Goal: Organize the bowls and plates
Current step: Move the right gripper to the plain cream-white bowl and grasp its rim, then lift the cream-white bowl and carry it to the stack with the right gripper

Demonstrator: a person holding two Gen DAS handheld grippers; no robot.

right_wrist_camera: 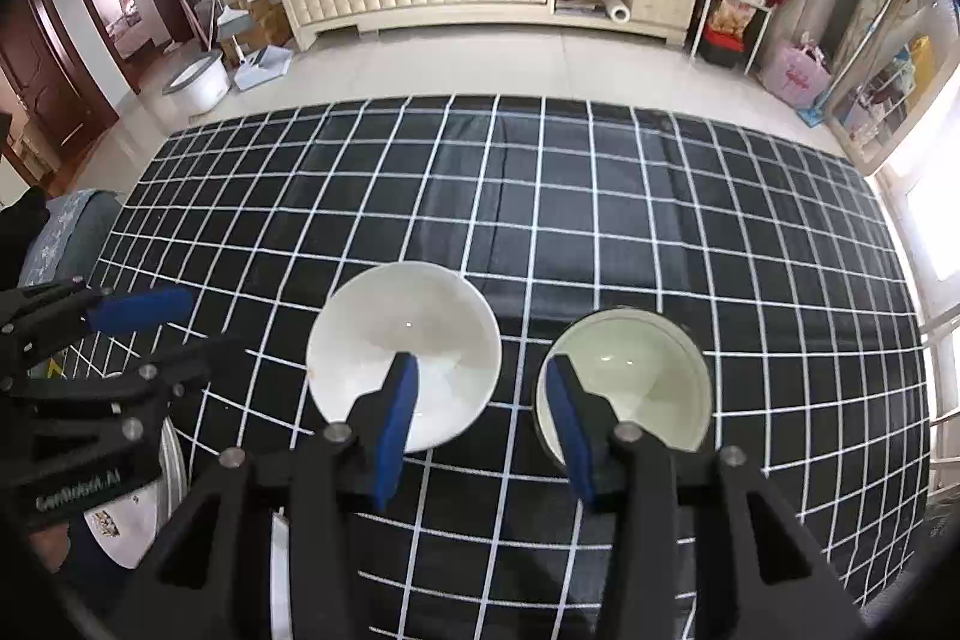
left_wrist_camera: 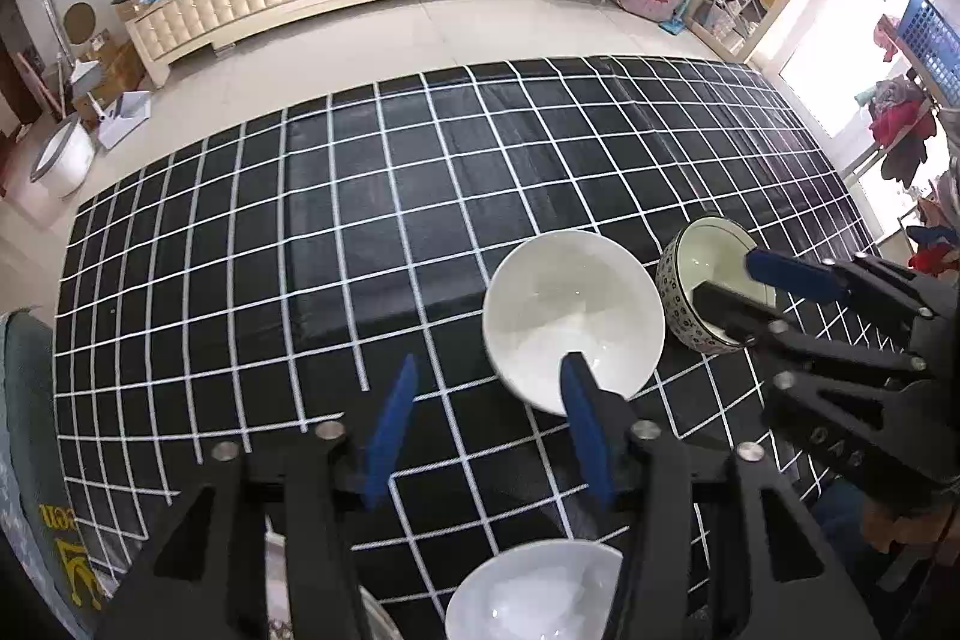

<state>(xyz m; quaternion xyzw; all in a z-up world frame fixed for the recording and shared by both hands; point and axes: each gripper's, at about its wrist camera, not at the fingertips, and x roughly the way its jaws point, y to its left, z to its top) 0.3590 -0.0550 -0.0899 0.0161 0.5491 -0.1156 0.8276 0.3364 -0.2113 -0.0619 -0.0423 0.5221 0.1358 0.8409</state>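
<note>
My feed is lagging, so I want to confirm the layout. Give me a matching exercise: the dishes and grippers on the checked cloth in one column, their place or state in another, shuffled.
Things
1. plain white ceramic bowl
2. patterned-outside bowl with pale green inside
3. left gripper
4. second plain white bowl

States
A. nearest edge of the cloth, below the left gripper
B. right gripper has one finger over its rim
C. open, holding nothing
D. middle of the cloth, left of the patterned bowl

Pairs: 1-D, 2-B, 3-C, 4-A
</note>
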